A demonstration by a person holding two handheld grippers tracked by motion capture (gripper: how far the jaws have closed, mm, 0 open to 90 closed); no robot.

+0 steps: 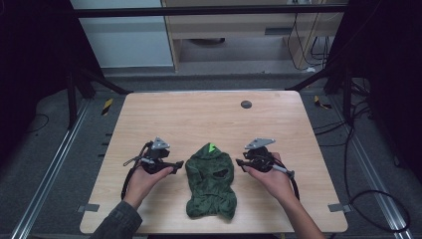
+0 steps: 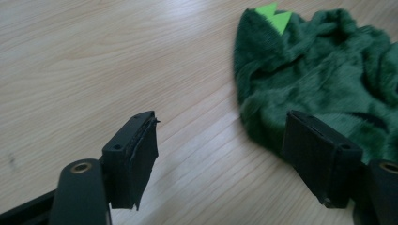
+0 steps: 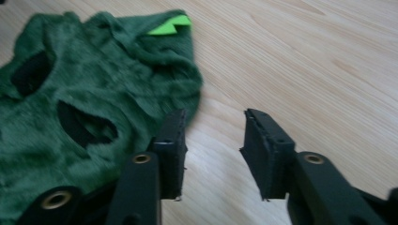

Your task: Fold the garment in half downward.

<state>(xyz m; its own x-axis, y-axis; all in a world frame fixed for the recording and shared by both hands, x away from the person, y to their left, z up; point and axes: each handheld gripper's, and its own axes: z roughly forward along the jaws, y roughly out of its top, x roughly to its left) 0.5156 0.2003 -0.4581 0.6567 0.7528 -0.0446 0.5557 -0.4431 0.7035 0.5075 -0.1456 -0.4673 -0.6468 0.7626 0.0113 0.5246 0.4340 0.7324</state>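
- Pale wood-grain table (image 1: 209, 114) sits on a grey floor, with a small dark round disc (image 1: 246, 104) near its far edge and black frame struts at both sides.
- Your fuzzy dark-green garment with bright green felt spikes (image 1: 211, 181) lies flat near the middle of the table's near half, between your two hands, spikes pointing away from you.
- Your left tongs (image 1: 176, 164) hover just beside the garment's left edge; in the left gripper view (image 2: 220, 145) the jaws stand wide apart with bare table between them, and one jaw shows in front of the fur's edge. They grasp nothing.
- Your right tongs (image 1: 240, 162) sit just off the garment's right edge; in the right gripper view (image 3: 213, 150) the jaws stand at a narrower gap over bare wood, the fur beside one jaw. Nothing is gripped.
- Your left hand (image 1: 142, 181) and right hand (image 1: 273, 179) come in from the near edge.
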